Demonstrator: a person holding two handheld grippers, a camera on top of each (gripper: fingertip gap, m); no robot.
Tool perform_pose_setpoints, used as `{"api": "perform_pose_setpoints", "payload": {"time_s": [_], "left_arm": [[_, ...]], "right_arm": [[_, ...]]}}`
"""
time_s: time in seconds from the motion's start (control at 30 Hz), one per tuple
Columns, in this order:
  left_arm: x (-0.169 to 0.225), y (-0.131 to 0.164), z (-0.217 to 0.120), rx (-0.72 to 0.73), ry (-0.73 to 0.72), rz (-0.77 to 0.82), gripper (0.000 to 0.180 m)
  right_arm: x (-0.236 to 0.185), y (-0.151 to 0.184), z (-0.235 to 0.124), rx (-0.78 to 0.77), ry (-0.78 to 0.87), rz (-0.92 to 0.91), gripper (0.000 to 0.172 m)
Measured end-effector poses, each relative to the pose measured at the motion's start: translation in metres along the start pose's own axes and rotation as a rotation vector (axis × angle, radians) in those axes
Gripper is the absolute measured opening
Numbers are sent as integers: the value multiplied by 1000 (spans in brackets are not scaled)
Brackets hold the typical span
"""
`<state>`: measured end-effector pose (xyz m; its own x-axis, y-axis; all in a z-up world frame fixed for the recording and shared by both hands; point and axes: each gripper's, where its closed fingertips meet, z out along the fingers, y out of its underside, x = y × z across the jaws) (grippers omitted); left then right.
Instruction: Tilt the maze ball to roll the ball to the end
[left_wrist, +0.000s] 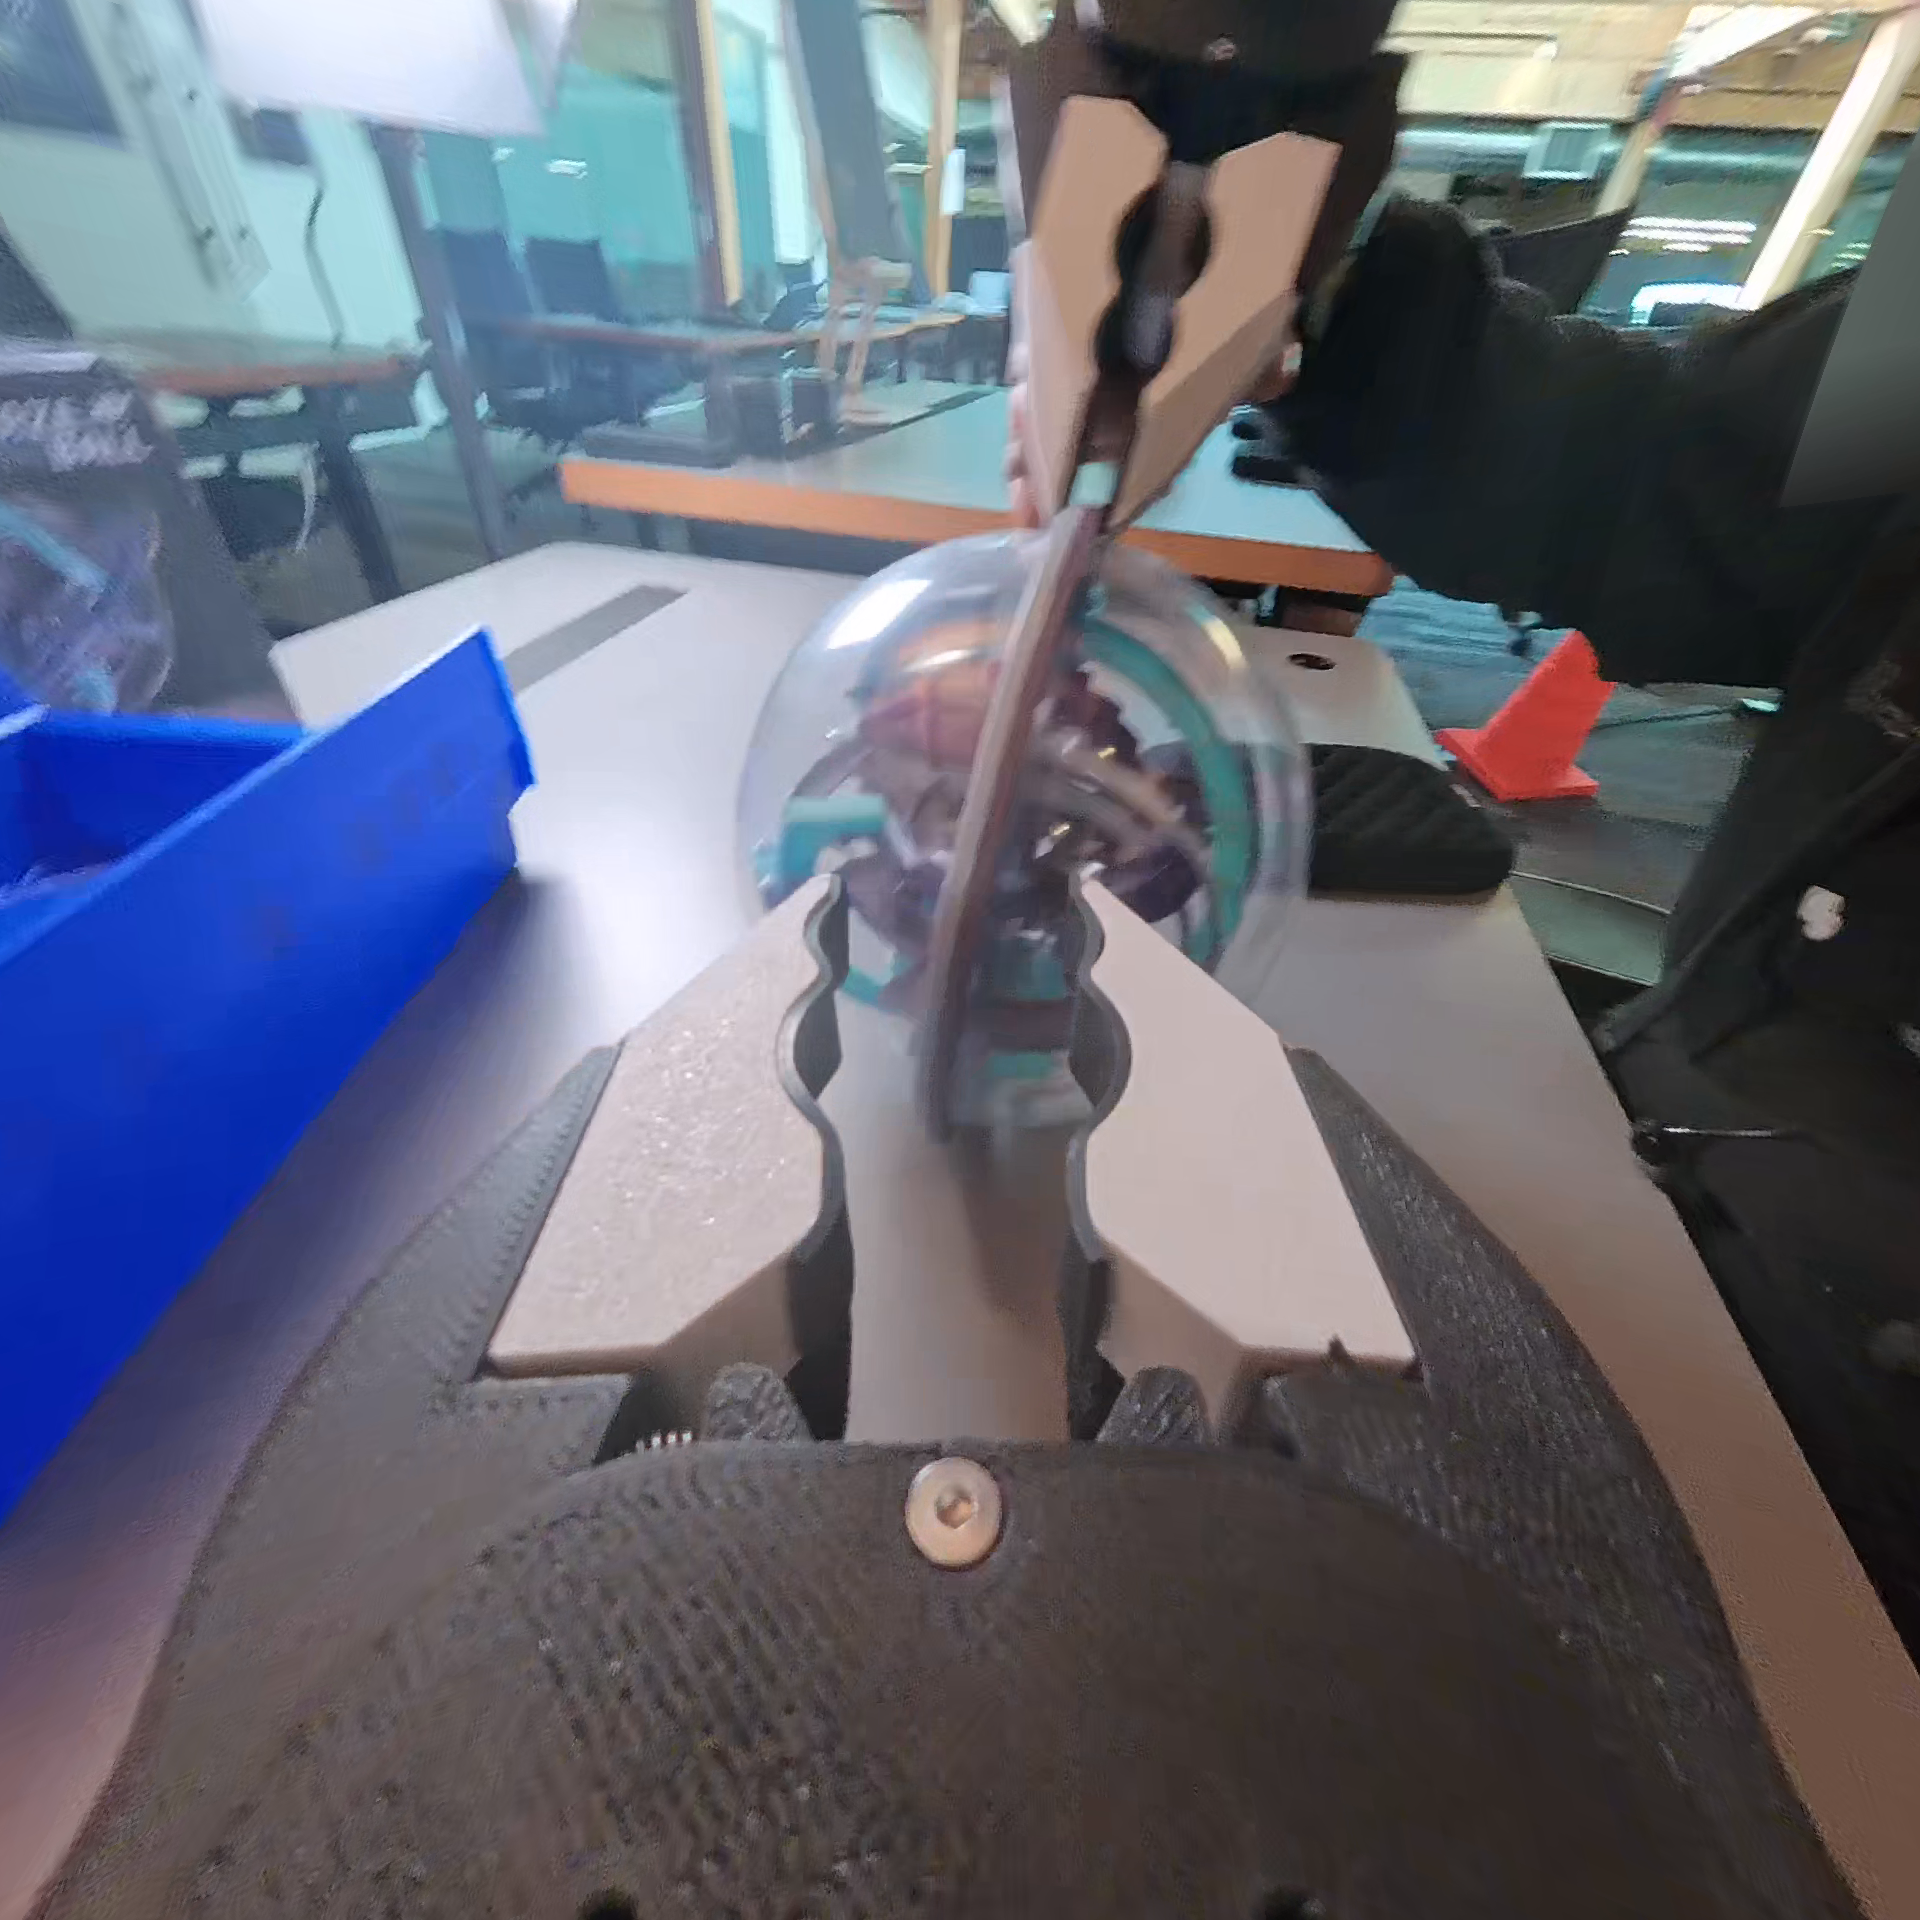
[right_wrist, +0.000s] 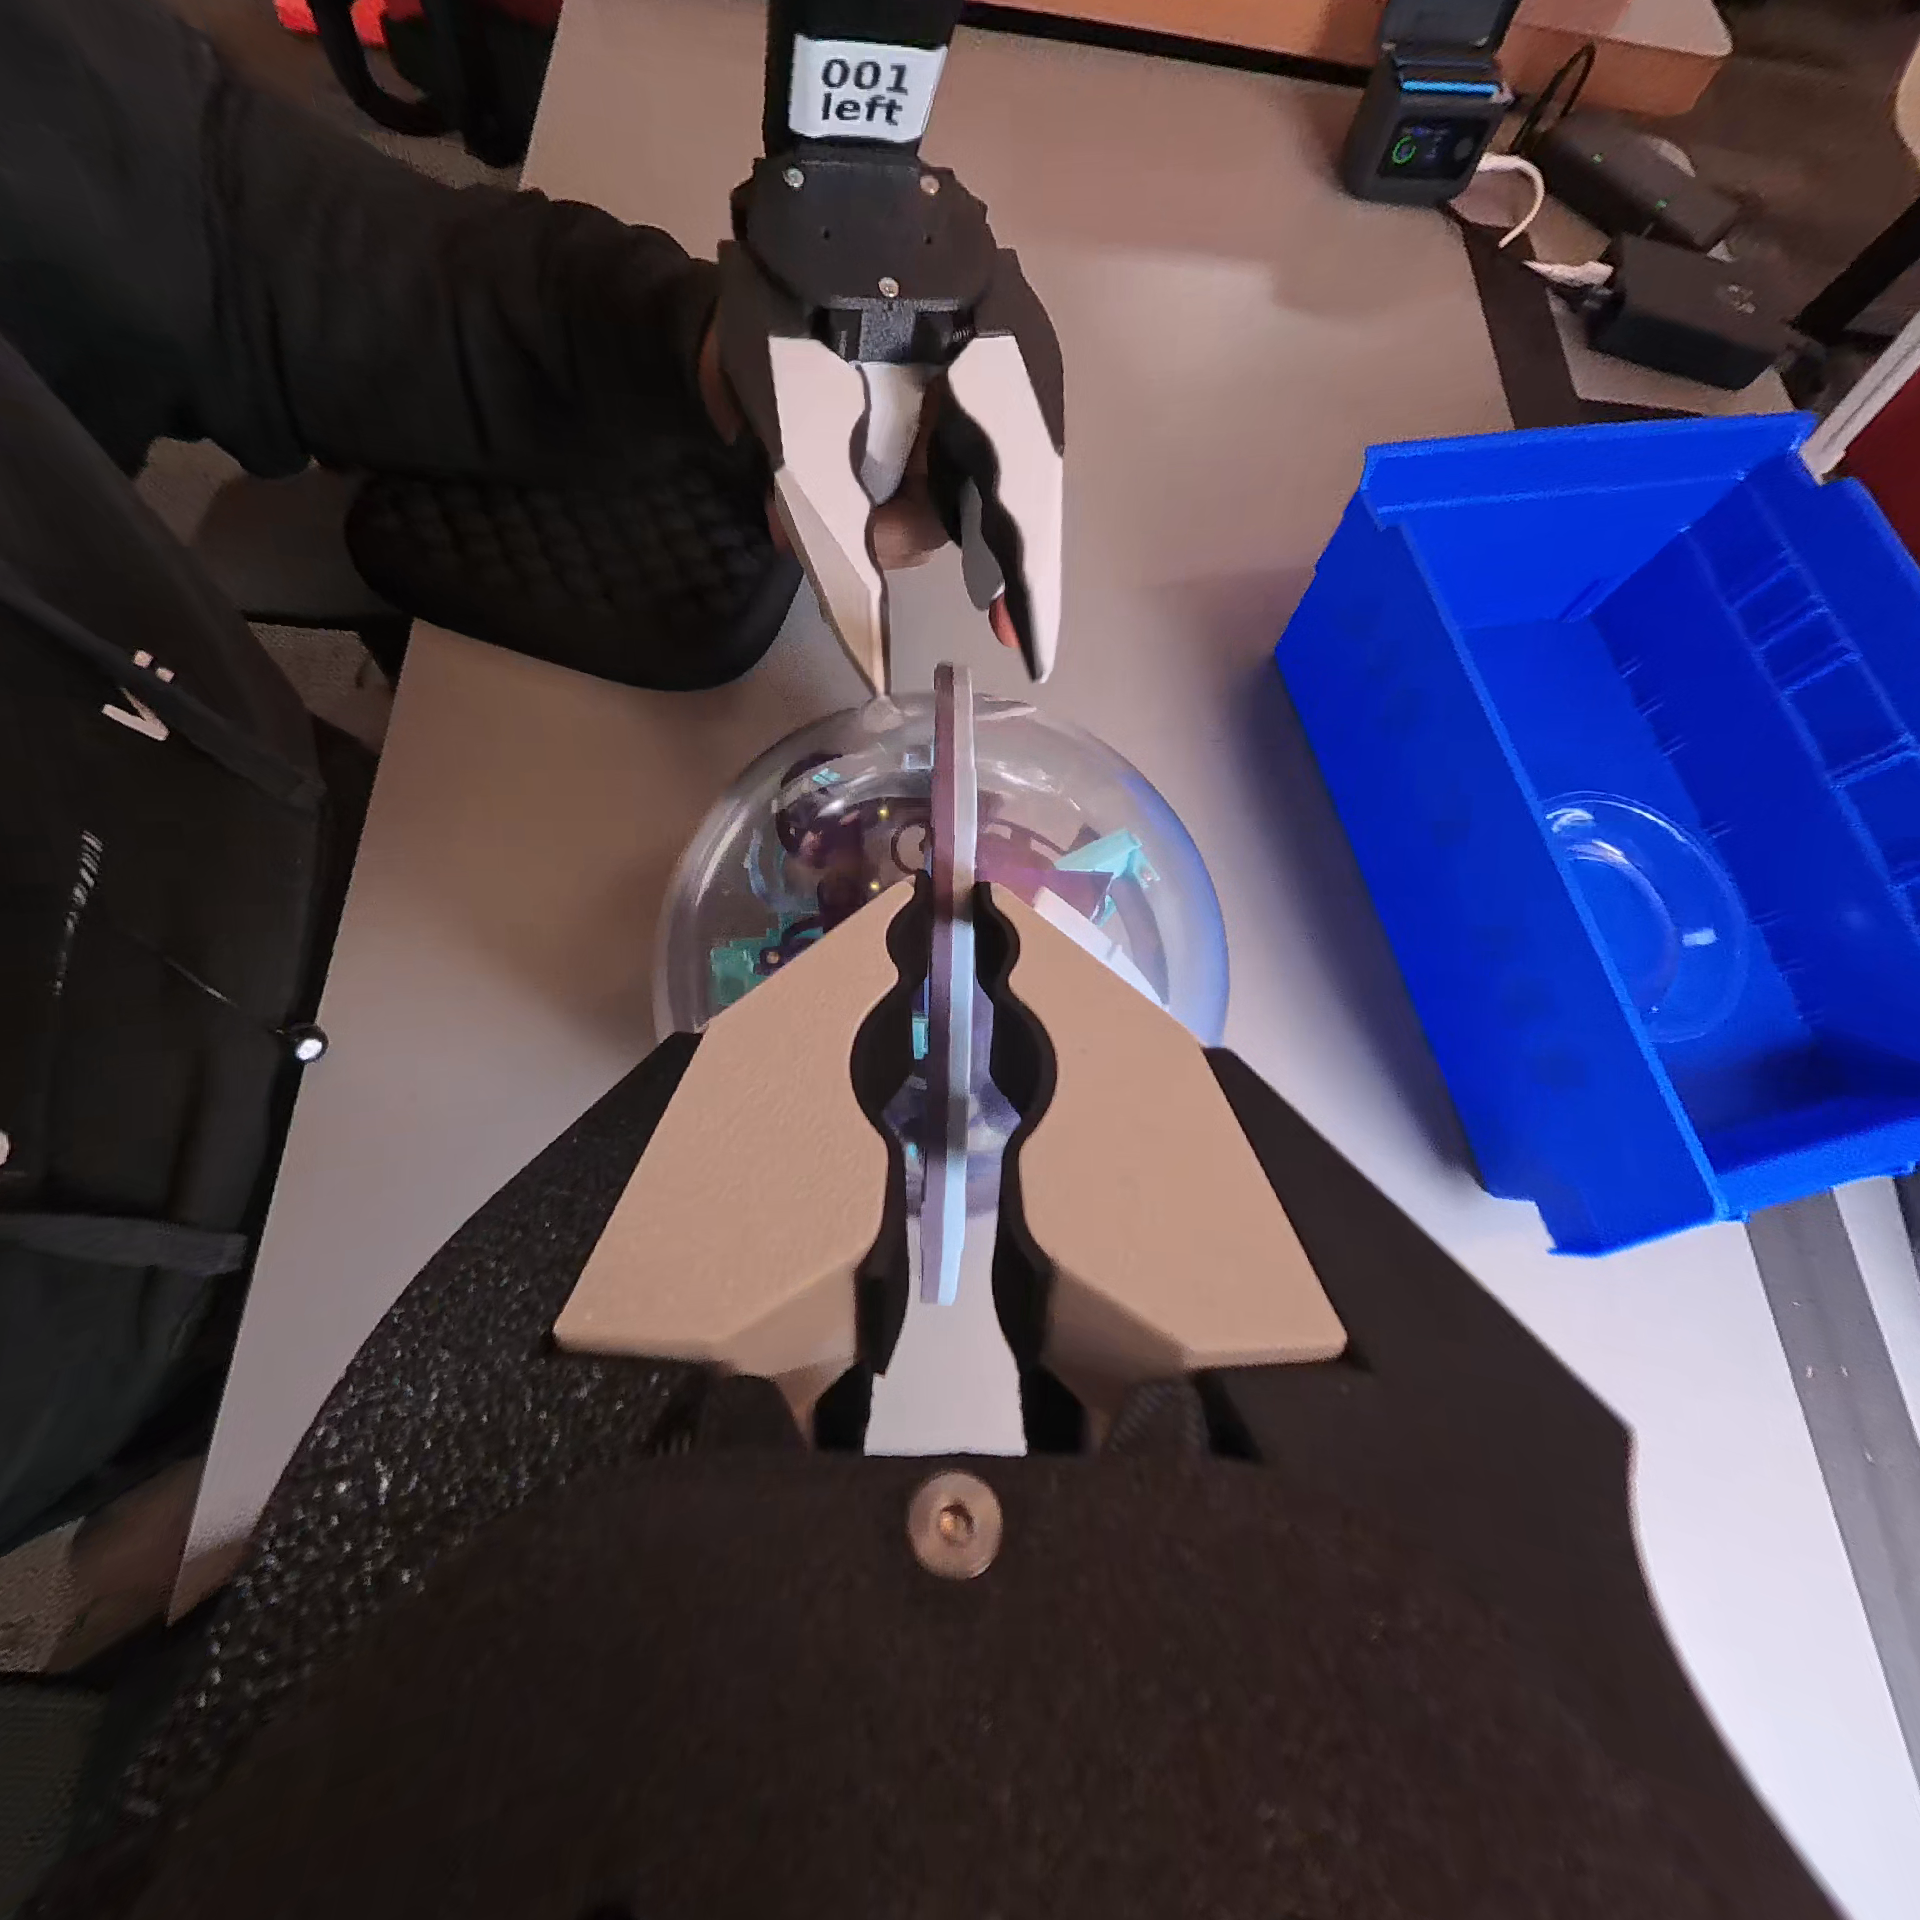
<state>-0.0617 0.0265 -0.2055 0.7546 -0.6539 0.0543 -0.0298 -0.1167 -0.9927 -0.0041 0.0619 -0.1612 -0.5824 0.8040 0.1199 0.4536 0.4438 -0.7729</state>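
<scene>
Right gripper (right_wrist: 945, 894) clamped on maze ball (right_wrist: 831, 883) rim, left gripper (right_wrist: 961, 675) spread apart, gripping nothing

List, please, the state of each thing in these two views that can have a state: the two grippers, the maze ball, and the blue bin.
Right gripper: shut on the flat ring of the maze ball.
Left gripper: open, fingers on either side of the ring, not pressing it.
Maze ball: clear sphere, ring upright, over the table.
Blue bin: open on top, a clear dome piece inside.
</scene>
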Motion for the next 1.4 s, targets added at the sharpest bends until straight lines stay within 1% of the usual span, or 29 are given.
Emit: {"api": "perform_pose_setpoints", "payload": {"time_s": [0.07,0.13,0.17,0.2,0.23,0.33,0.4,0.5,0.6,0.73,0.77,0.8,0.87,1.0,1.03,1.07,1.1,1.13,1.17,1.2,1.23,1.27,1.3,1.4], "left_arm": [[10,-3,2,2,37,42,20],[12,-1,1,-3,49,52,17],[11,0,0,0,51,42,9],[11,1,-1,-2,57,36,6],[11,2,-1,-5,54,32,6],[8,2,-2,-10,37,41,5],[6,3,-3,-7,42,24,5],[2,5,-5,2,48,24,5],[-4,7,-8,16,59,9,5],[-9,10,-11,31,53,-17,5],[-10,10,-11,35,53,-26,5],[-12,10,-13,43,47,-35,5],[-15,11,-15,46,38,-50,5],[-18,13,-19,50,26,-75,5],[-18,13,-19,52,30,-78,10],[-17,12,-20,59,39,-82,26],[-16,9,-20,74,49,-93,46],[-13,5,-20,90,60,-98,71],[-14,2,-18,97,38,-97,97],[-16,3,-14,82,5,-73,116],[-16,7,-8,53,-21,-45,128],[-15,11,-2,26,-32,-33,137],[-13,15,5,6,-29,-31,141],[-5,29,23,-66,-4,-24,143]], "right_arm": [[-1,-5,6,-11,6,-25,5],[-3,-9,11,-11,7,-52,5],[-3,-10,11,-5,10,-64,5],[-3,-12,12,12,19,-70,5],[-2,-13,12,37,36,-74,6],[0,-14,-1,108,60,-99,20],[7,-4,-17,136,79,-104,28],[18,33,-28,135,53,-39,35],[25,59,-24,213,-24,83,34],[28,72,-13,317,-135,182,27],[29,74,-9,327,-151,189,22],[29,74,-7,344,-172,198,21],[30,73,-5,370,-195,216,6],[27,69,-4,359,-173,179,5],[26,68,-4,343,-163,178,5],[25,68,-4,327,-152,177,5],[25,67,-3,314,-140,177,5],[24,66,-3,303,-128,176,5],[22,65,-3,294,-121,175,5],[20,64,-3,287,-118,174,5],[19,62,-3,280,-113,175,5],[17,60,-2,272,-111,179,5],[16,58,-1,266,-111,186,5],[11,54,5,231,-107,201,5]]}}
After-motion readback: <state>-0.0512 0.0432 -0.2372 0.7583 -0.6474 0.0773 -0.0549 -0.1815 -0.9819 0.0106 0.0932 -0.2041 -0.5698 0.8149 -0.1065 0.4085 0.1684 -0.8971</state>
